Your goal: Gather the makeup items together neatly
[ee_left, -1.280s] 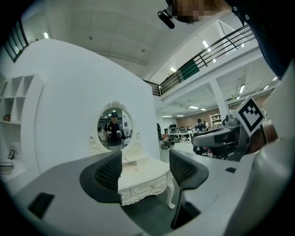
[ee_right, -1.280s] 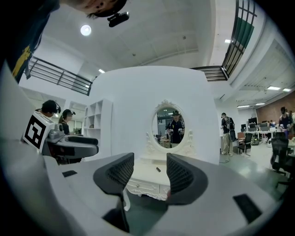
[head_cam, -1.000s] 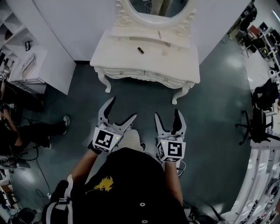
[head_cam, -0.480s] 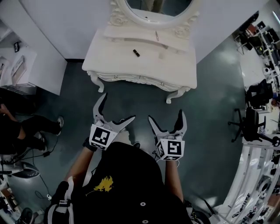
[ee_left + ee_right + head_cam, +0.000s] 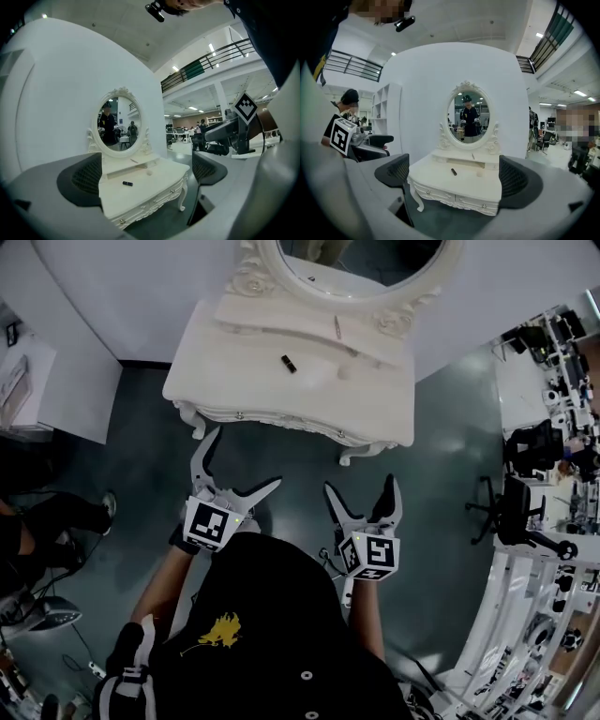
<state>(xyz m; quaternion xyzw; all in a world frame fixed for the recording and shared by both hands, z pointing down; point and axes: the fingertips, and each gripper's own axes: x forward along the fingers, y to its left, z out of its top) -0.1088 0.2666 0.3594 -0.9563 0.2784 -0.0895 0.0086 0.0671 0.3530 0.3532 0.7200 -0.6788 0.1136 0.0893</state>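
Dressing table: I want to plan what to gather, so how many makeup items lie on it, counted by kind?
Dark tube: 1
Thin pencil: 1
Small pale round thing: 1
Total: 3

L claw [image 5: 144, 174] just opened, empty; tube [image 5: 127, 183] on vanity [image 5: 165, 171].

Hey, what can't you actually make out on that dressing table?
Small dark item on the dressing table: too small in every view to name.
Pale lump near it: blends into the white top, head view.
Thin stick on the raised shelf: too small, all views.
Mirror: cut by the head view's top edge.
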